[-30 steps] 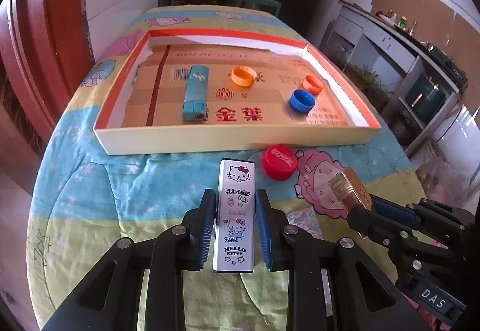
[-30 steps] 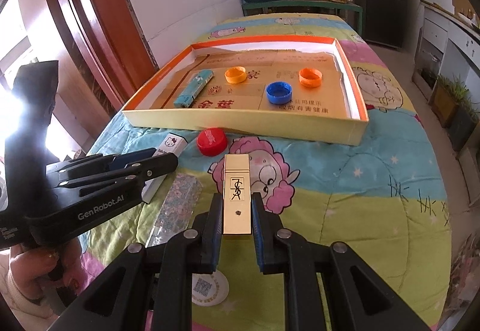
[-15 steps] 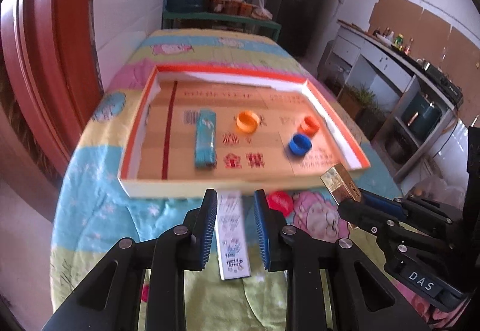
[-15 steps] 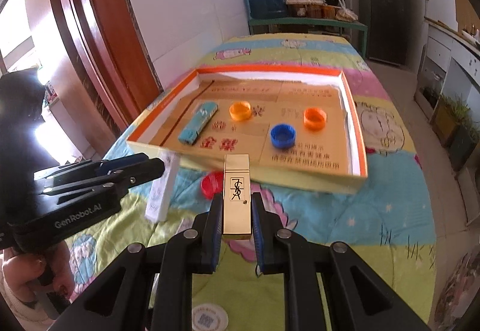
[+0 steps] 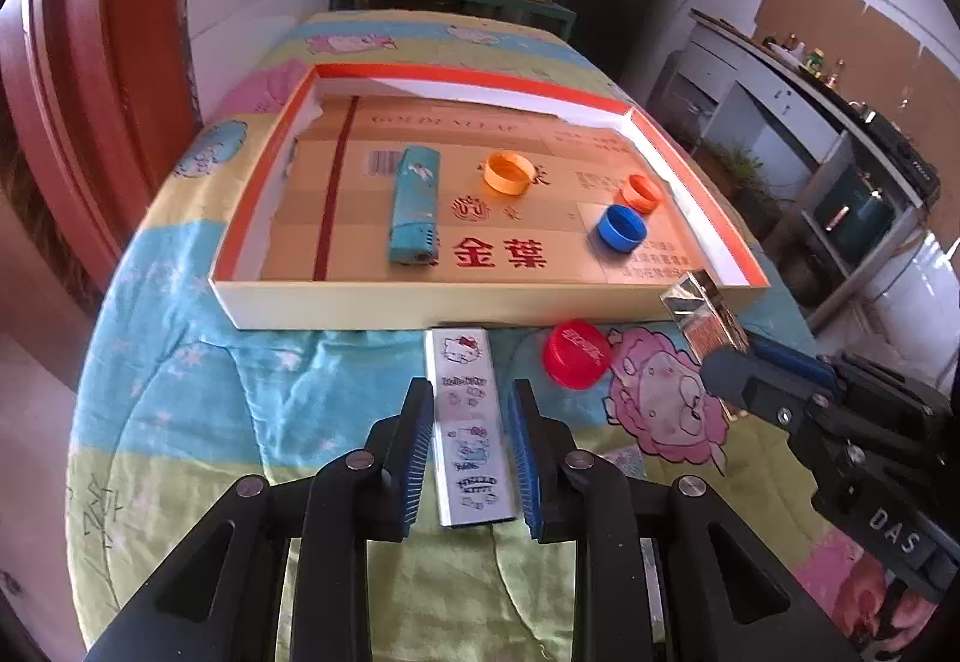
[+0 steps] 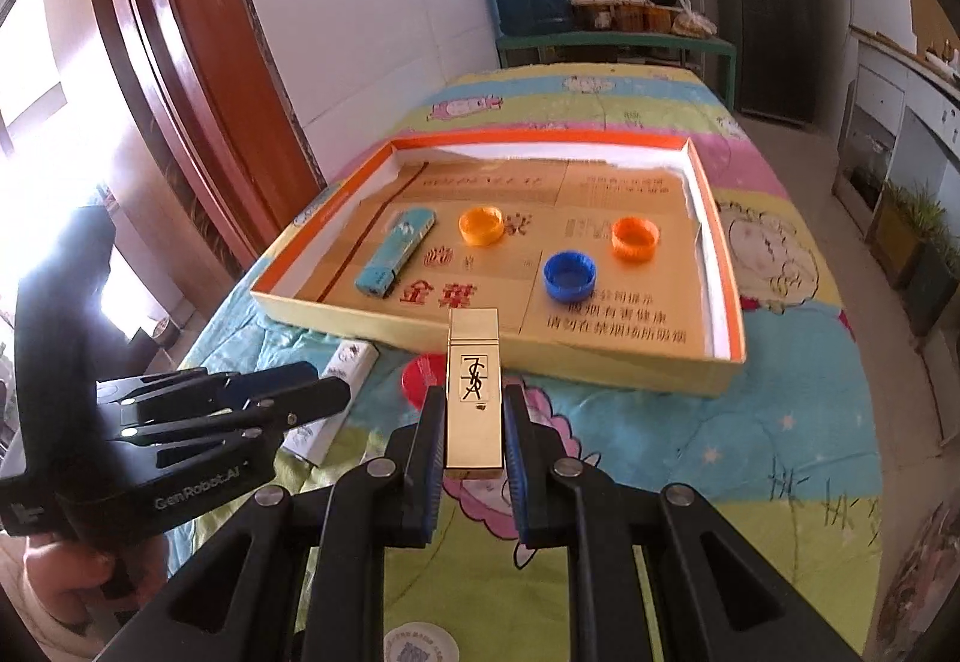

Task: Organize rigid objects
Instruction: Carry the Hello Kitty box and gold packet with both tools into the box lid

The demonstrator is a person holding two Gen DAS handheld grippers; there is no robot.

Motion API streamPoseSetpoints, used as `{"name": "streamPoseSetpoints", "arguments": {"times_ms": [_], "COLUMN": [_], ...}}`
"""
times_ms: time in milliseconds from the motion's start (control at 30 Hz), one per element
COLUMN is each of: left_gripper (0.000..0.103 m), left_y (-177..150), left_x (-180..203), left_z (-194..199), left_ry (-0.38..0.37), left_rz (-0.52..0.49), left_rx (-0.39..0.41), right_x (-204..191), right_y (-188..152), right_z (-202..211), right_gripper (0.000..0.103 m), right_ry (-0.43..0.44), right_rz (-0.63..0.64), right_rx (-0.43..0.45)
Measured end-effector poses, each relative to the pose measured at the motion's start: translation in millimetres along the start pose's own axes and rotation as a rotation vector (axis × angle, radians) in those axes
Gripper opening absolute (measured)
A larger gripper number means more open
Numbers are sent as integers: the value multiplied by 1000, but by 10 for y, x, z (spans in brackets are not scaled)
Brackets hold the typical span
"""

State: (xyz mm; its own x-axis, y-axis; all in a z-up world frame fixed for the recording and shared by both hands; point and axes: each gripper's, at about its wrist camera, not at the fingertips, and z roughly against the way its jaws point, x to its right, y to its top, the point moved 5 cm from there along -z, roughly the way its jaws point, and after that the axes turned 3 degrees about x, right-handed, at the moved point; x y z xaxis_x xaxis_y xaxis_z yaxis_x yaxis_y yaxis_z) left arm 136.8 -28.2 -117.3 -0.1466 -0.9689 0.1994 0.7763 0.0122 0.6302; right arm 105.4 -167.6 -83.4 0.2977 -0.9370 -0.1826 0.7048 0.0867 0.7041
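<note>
Both lighters now hover nearer the tray (image 5: 420, 296): your left gripper (image 5: 471, 452) pinches the white lighter (image 5: 471, 422), your right gripper (image 6: 474, 440) the gold lighter (image 6: 474, 392). Inside lie a blue lighter (image 5: 414, 206) and three caps; the red cap (image 5: 576, 353) waits outside, just before the tray.

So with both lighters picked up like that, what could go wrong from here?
1. The left tool pinches the Hello Kitty lighter only by its smooth narrow sides; it could slip out.
2. The gold lighter in the right tool sits level with the tray's front wall and might clip it going in.
3. The two tools are close and could bump.
</note>
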Motion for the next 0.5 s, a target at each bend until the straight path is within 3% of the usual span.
{"name": "streamPoseSetpoints", "arguments": {"times_ms": [167,500], "left_gripper": [41,41], "left_y": [-33,-66], "left_x": [-12,110], "left_z": [-103,-186], "left_ry": [52,151], "left_rz": [-1,-90], "left_rx": [-20,-9], "right_x": [34,91], "right_y": [-40,-88], "right_z": [24,34], "right_gripper": [18,18], "right_ry": [6,17], "right_rz": [-13,-22], "right_rx": [3,1]}}
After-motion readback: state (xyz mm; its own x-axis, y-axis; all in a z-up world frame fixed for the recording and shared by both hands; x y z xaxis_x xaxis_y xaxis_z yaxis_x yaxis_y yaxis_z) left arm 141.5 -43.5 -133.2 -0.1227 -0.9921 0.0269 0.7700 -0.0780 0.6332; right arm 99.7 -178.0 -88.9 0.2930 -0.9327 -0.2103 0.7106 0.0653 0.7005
